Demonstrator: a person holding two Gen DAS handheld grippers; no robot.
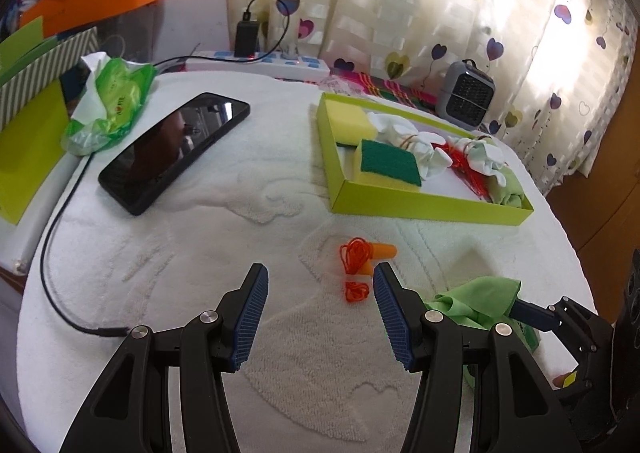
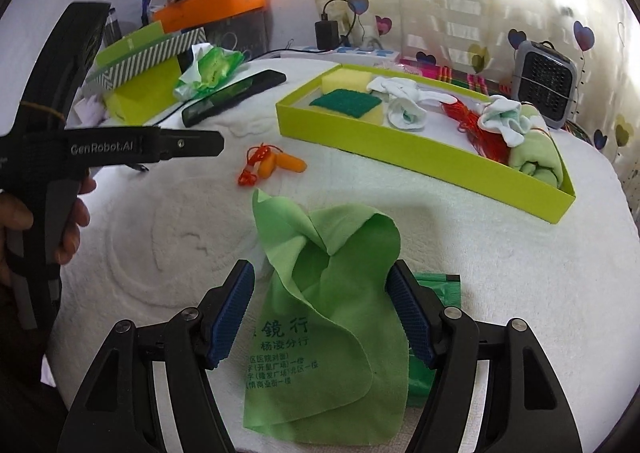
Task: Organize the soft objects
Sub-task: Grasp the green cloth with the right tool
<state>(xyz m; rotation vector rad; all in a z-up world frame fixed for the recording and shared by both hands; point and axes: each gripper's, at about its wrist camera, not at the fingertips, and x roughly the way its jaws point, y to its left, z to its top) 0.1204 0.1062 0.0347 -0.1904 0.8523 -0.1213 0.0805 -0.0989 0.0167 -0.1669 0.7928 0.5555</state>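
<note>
1. Two tools are out, and both have their jaws wide with nothing held.
2. The right tool (image 2: pixel 320 317) hangs over the green cloth (image 2: pixel 324 293), one jaw on each side. The cloth lies crumpled on the white towel (image 2: pixel 160 253) that covers the worktop. The pads are not pressing it, so I think a grab comes next.
3. The left tool (image 1: pixel 320 317) points at the orange earplugs (image 1: pixel 370 259) with their string. They lie just ahead of its tips, near the green box (image 1: pixel 420 201).
4. The box already holds sponges (image 1: pixel 390 163), white socks (image 1: pixel 404 137) and another green cloth. It is likely the home for soft things.
5. A black phone (image 1: pixel 176 149) lies well apart, to the left. It is hard, so it probably stays out.
6. Soft cloth can slip, so the pinch should catch a thick fold.
</note>
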